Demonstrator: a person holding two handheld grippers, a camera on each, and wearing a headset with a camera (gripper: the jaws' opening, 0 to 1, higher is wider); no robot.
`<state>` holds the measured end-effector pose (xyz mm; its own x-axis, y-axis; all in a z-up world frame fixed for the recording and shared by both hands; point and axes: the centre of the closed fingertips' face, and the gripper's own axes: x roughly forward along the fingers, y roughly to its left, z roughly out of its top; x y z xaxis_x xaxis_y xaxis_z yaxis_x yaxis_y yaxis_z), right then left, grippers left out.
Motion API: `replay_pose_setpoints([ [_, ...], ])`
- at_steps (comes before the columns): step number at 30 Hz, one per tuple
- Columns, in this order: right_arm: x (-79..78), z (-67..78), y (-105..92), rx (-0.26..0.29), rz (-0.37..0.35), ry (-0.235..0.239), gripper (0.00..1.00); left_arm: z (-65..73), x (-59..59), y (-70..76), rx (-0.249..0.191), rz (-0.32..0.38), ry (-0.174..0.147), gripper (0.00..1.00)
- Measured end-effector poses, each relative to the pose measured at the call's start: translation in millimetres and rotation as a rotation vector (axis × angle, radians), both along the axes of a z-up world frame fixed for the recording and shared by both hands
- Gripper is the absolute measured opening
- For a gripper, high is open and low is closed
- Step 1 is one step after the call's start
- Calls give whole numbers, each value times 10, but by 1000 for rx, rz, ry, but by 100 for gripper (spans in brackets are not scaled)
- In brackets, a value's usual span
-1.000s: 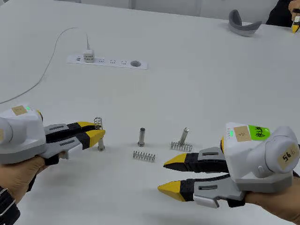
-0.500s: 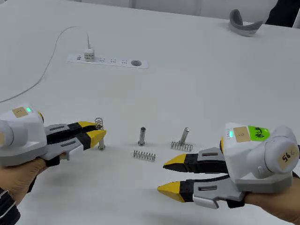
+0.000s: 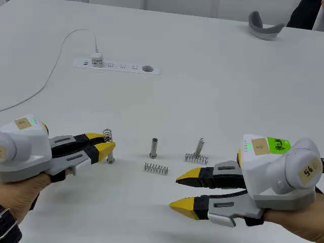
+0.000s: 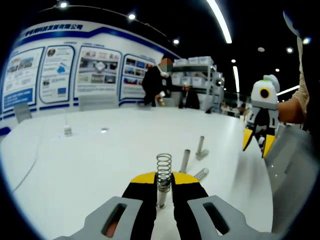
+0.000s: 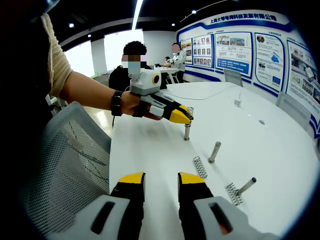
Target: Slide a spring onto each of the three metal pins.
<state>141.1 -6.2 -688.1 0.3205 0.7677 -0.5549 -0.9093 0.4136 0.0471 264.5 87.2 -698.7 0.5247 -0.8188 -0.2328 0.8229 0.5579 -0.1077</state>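
A spring [image 4: 163, 167] was gripped in the narrowly closed left gripper [image 4: 164, 178] atop a pin [image 4: 161, 198], and the right gripper [image 5: 161, 177] was held wide apart, empty.

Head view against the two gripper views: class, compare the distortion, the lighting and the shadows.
Head view: straight lines, even soft light, faint shadows under the loose spring on the white table. Left gripper view: fisheye bends the ceiling light strip and wall posters, dark above the bright table. Right gripper view: same bulge; the table edge curves.

White table [image 3: 202, 61], poster wall [image 4: 75, 65] — strip lights [image 4: 220, 22] overhead
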Motion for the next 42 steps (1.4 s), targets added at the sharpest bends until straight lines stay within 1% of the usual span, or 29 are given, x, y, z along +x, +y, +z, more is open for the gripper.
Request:
replay_pose_setpoints([
  [3,0,1,-1,-1,0,0,27,-21,-14,-7,12,-5,-3,10],
  [8,-4,3,2,-1,0,-1,27,-26,-17,-4,11,-3,-3,10],
  [13,-6,4,3,0,0,0,27,-58,-21,0,11,-1,-1,10],
  [17,-4,-3,-3,-1,-2,1,27,-67,-16,-2,8,1,-5,10],
  [19,-6,-4,-2,-1,-2,2,27,-87,-18,-8,18,-2,-5,10],
  [30,-8,-16,-3,0,-4,4,27,-128,-7,-11,23,-3,-4,10],
  [40,-7,-23,-11,0,-6,6,27,-184,-6,-6,41,-2,-6,10],
  [42,-8,-25,-10,1,-6,7,27,-206,-8,-7,48,-3,-2,11],
])
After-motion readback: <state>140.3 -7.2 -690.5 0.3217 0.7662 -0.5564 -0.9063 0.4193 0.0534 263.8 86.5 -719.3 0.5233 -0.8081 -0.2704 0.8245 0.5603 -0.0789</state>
